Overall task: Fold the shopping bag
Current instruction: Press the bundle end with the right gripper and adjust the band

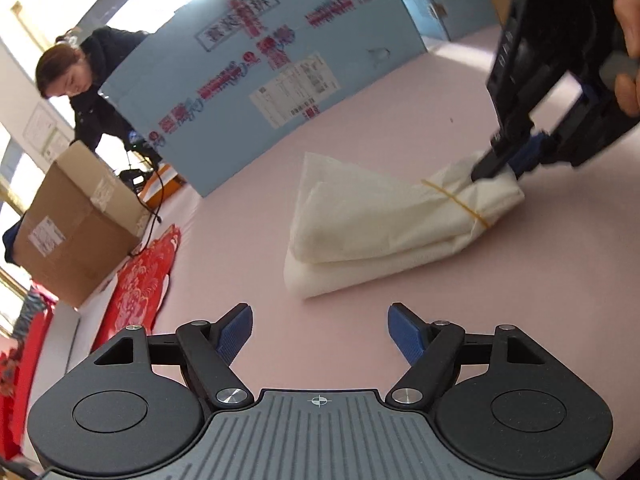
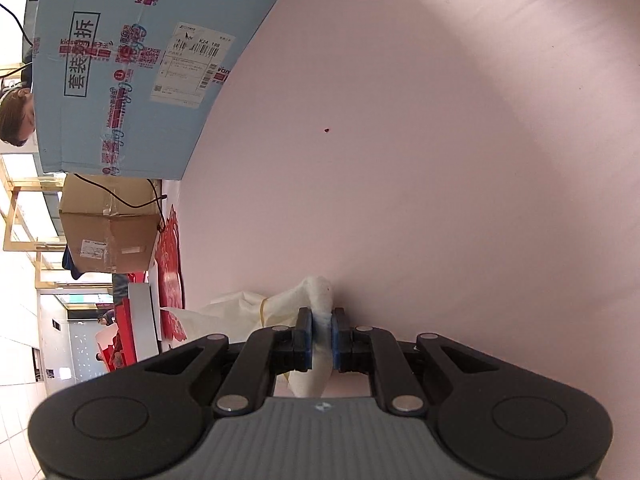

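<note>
Two grippers: right gripper (image 2: 321,334) pinches the folded cream fabric shopping bag's (image 1: 384,232) right end, apparently resting on the pink tabletop (image 1: 400,128); left gripper (image 1: 320,328) jaws spread, empty, near.

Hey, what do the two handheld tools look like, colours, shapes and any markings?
Both tools match. The left tool has black linkage arms with silver pivot pins, round black side housings, blue ribbed pads and a grey ribbed body bearing a small crosshair mark. The right tool looks the same. No cables or sleeves show.
</note>
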Demonstrator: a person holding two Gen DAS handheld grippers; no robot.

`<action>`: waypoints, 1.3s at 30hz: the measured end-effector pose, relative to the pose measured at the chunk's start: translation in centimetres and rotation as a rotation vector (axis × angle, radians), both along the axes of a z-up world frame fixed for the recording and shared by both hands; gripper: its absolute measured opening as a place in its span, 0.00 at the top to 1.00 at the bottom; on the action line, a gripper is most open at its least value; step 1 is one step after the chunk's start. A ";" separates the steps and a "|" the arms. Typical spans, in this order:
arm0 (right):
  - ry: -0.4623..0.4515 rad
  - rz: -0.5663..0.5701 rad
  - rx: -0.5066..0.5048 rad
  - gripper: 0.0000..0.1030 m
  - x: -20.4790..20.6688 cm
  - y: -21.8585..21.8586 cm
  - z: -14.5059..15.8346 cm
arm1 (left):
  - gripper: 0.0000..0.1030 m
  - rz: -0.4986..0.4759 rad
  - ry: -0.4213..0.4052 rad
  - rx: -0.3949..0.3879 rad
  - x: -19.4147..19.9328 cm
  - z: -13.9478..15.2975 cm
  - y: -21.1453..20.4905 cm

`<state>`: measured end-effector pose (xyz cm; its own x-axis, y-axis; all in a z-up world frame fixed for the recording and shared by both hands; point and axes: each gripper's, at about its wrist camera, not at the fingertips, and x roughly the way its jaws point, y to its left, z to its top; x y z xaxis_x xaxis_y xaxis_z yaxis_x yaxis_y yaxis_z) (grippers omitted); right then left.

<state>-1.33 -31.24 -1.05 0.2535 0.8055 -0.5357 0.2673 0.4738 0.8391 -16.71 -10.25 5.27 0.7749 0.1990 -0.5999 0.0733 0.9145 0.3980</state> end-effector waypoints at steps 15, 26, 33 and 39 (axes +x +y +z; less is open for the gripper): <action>-0.164 0.197 -0.136 0.86 -1.3 2.5 2.4 | 0.75 -0.003 0.132 -0.298 3.3 -2.3 -2.4; -0.724 0.583 -0.555 0.72 -4.1 8.2 6.5 | 0.75 -0.073 0.098 -0.005 2.3 -3.2 -4.3; -0.752 0.586 -0.558 0.72 -4.9 7.7 6.5 | 0.82 0.092 0.085 0.162 2.2 -4.2 -1.4; -0.686 0.559 -0.501 0.72 -3.8 7.2 6.1 | 0.76 0.029 0.050 -0.246 0.7 -0.6 -0.5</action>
